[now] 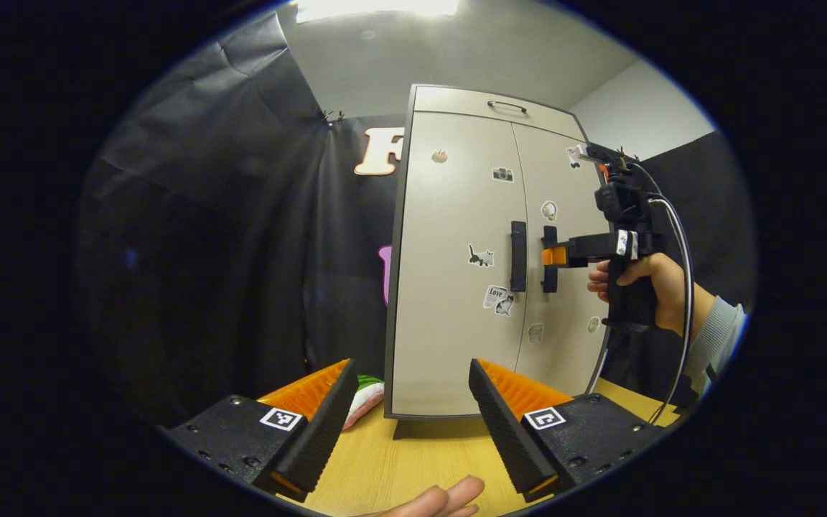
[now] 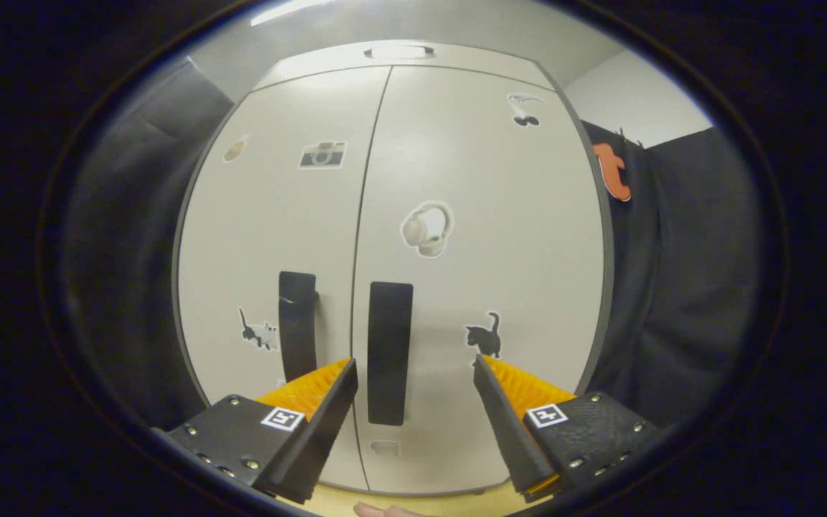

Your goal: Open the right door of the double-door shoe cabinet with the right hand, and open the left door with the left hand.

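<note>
Right tool [image 2: 413, 373] is spread wide, its fingers either side of the right door's handle [image 2: 389, 352], not yet pinching it. Shoe cabinet [image 1: 456, 273] stands shut on the desk [image 1: 413, 459]. Left tool [image 1: 410, 384] waits spread, well back. Next: pinch, then pull outward.

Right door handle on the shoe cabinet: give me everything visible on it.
The right door handle is a black vertical bar, matte, plastic by the look, mounted near the inner edge of the right door, beside its twin on the left door. It stands upright at mid height; the door looks closed. In the right gripper view it sits between the open fingers of the right gripper. In the left gripper view the fingertips reach the handle; actual contact cannot be told.
</note>
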The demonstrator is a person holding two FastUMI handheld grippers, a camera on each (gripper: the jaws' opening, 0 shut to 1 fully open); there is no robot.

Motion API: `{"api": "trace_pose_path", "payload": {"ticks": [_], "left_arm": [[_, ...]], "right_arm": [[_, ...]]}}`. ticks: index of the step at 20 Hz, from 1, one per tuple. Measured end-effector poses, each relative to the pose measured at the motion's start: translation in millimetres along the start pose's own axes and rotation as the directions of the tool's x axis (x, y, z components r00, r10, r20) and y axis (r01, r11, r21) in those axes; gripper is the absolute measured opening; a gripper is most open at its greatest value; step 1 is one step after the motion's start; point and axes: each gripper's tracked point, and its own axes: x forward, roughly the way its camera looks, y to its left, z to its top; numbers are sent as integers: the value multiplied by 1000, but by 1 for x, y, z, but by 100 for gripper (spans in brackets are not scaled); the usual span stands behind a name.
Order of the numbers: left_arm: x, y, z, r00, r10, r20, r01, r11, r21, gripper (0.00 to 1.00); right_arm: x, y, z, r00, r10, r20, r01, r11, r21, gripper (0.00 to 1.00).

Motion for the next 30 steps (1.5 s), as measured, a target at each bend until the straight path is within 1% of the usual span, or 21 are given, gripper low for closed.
{"api": "trace_pose_path", "payload": {"ticks": [1,4,5,7,8,9,10,12,13,14,15,16,17,22,25,27,30], "left_arm": [[0,4,-2,1000,0,-4,0,1000,-3,96],[4,24,-11,999,36,-22,-36,999,0,96],[6,29,-14,999,45,-28,-45,999,2,97],[7,31,-18,998,52,-40,-52,999,6,96],[7,30,-20,998,43,-44,-43,999,3,96],[6,29,-22,998,34,-48,-35,999,-6,96],[5,28,-24,998,28,-52,-29,999,-15,96],[3,26,-26,998,23,-60,-25,999,-23,97],[2,26,-26,998,29,-63,-30,999,-22,96],[1,25,-25,997,33,-66,-34,999,-16,96],[-1,24,-22,997,37,-64,-37,999,-13,96],[-2,25,-20,997,41,-62,-42,999,-9,96],[-3,25,-17,997,47,-59,-47,999,-3,96],[-4,21,-7,996,83,-42,-83,997,3,96],[-12,4,-6,996,69,-47,-69,998,8,96],[-13,-5,-5,997,59,-52,-59,998,3,96],[-16,-17,-5,997,53,-57,-53,999,0,96]], "right_arm": [[6,2,0,1000,-2,0,2,1000,2,96],[20,8,-2,1000,5,-10,-5,1000,15,97],[23,8,-4,1000,-4,-14,4,1000,29,91],[25,7,-4,1000,-15,-18,16,997,70,67],[26,8,-3,1000,-21,-22,23,996,82,64],[24,8,-4,999,-20,-27,22,996,85,59],[25,12,-3,1000,-3,-27,5,996,87,62],[30,18,-8,999,12,-31,-10,997,77,45],[23,19,-5,999,13,-31,-10,997,78,22],[23,17,-5,998,22,-52,-18,996,86,27],[22,18,-6,998,33,-55,-26,993,113,15],[21,19,-7,997,44,-59,-38,994,106,12],[18,18,-6,997,53,-54,-48,994,95,15],[5,17,-3,991,125,-57,-119,988,99,15],[-6,13,0,987,157,-44,-153,985,77,15],[-13,11,1,982,183,-37,-179,979,97,15],[-24,6,2,980,199,-28,-195,976,100,15]]}}
